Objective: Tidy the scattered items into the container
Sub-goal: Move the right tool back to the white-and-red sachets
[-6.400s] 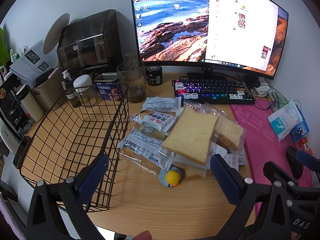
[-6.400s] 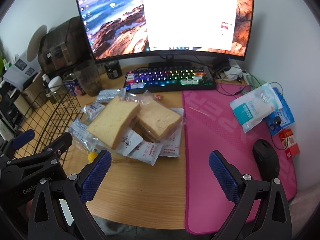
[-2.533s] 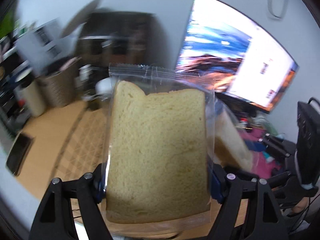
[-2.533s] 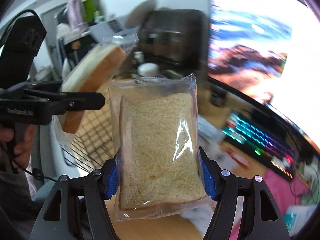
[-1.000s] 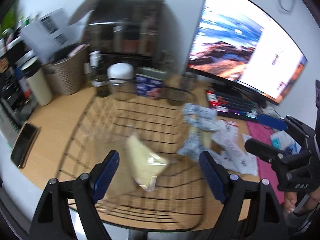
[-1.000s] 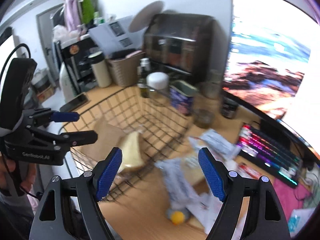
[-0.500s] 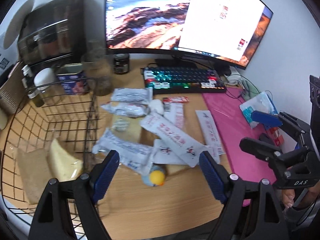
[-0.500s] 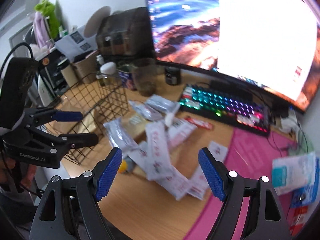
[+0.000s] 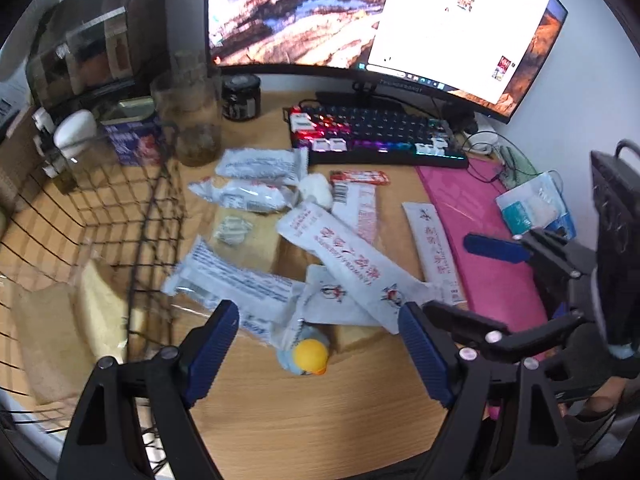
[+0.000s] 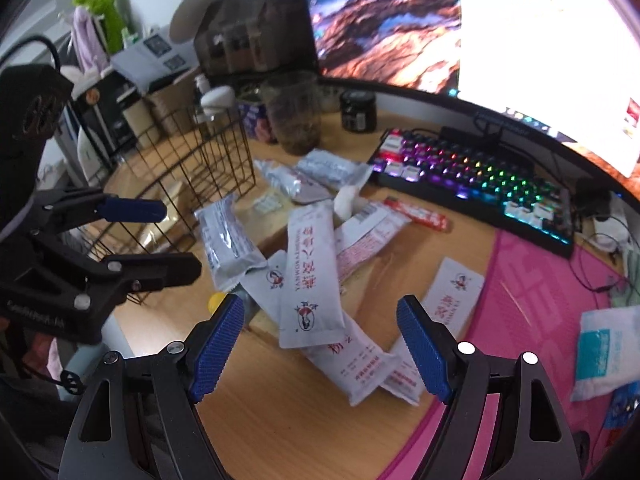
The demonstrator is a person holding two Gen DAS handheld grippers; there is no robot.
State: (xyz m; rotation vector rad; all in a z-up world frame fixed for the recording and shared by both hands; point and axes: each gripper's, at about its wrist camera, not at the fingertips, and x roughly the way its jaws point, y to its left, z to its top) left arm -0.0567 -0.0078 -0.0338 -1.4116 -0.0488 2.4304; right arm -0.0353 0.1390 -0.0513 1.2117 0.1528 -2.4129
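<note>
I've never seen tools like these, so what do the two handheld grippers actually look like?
Each is a black frame with silver screw heads, forking into two fingers tipped with ribbed blue pads. Left gripper; right gripper. Seen from the other side, the left gripper's body carries faint white lettering and a black cable loops above its bulky black top; the right gripper's top also trails a cable.

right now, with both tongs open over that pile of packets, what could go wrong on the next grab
1. The white packets overlap in a heap, so closing on one could drag or flip its neighbours.
2. The small yellow duck toy sits half under the pile's near edge and may roll away.
3. The left tongs and right tongs aim at the same heap and could collide.
</note>
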